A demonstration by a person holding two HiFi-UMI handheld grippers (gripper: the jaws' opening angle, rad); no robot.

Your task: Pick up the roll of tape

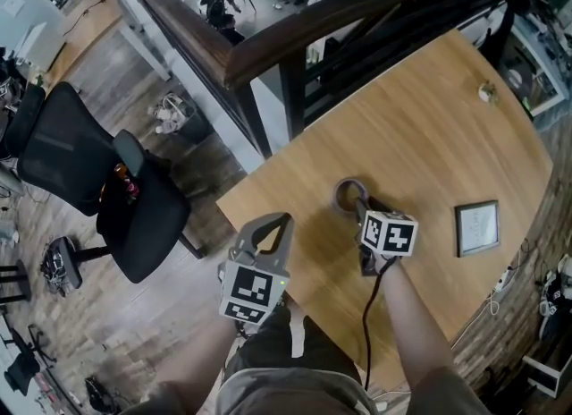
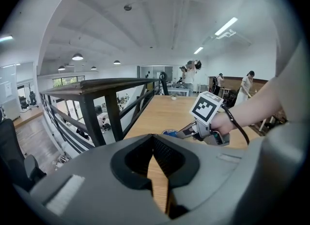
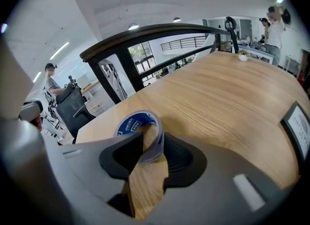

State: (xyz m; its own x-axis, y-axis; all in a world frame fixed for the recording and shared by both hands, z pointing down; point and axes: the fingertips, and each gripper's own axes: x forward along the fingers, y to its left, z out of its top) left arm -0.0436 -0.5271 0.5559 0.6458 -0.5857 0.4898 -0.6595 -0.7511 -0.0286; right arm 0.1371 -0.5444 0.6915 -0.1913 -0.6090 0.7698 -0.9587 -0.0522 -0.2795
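Observation:
The roll of tape [image 1: 349, 193], grey with a blue-printed core, is on the wooden table [image 1: 429, 136] near its left edge. My right gripper [image 1: 359, 211] is shut on the roll's near wall. In the right gripper view, the tape [image 3: 138, 122] has one jaw inside its ring and the other outside, at my right gripper [image 3: 154, 144]. My left gripper [image 1: 284, 219] hovers at the table's left edge, jaws shut on nothing. In the left gripper view, my left gripper [image 2: 154, 139] faces along the table, and a sliver of the tape [image 2: 170, 133] shows beside the right gripper.
A framed picture [image 1: 476, 226] lies flat to the right of the tape. A small white object [image 1: 486, 92] sits at the table's far end. A dark railing [image 1: 295, 38] borders the far-left side. A black office chair [image 1: 98, 181] stands on the floor at left.

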